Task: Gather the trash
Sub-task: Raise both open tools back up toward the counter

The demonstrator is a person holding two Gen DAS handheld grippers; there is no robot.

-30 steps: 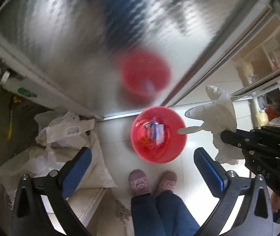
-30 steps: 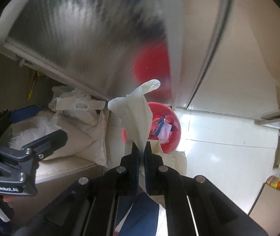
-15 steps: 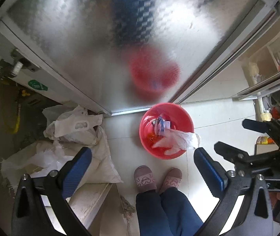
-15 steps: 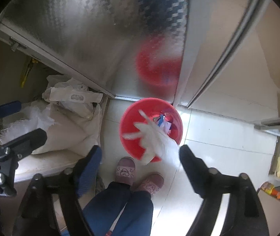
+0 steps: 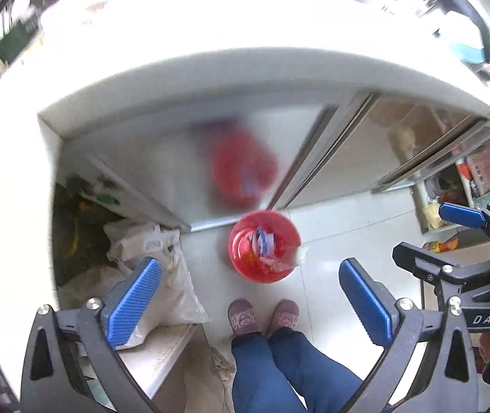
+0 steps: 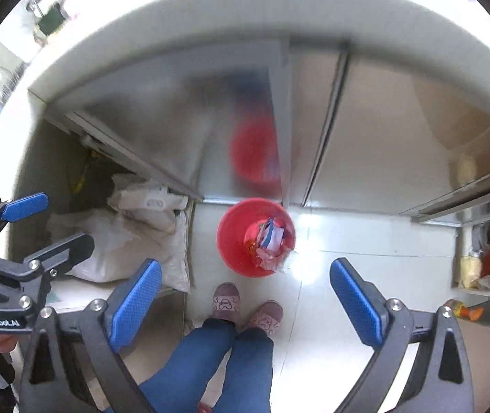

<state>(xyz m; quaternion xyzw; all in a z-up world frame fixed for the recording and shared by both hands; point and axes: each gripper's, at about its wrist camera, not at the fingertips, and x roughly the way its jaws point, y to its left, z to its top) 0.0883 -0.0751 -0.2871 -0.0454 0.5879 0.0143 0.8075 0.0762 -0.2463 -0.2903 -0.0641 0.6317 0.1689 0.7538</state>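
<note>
Left wrist view: left hand-held gripper point(image 5: 250, 304) spread wide, nothing between its jaws. Red bin point(image 5: 264, 246) on the floor directly below and ahead, crumpled trash point(image 5: 272, 261) inside at its near-right rim.

Right wrist view: right hand-held gripper point(image 6: 245, 304) with jaws opening, almost fully apart, empty. Red bin point(image 6: 234, 237) slightly left of centre; neither hand clearly nearer.

Sitting on the floor point(image 6: 365, 241) just before the cabinet door point(image 6: 183, 130): a bin point(image 6: 231, 241) holding trash point(image 6: 272, 241). Lying left of it, beside the door's lower corner: sacks point(image 6: 124, 241). Standing just behind the bin: two slippered feet point(image 6: 226, 301).
</note>
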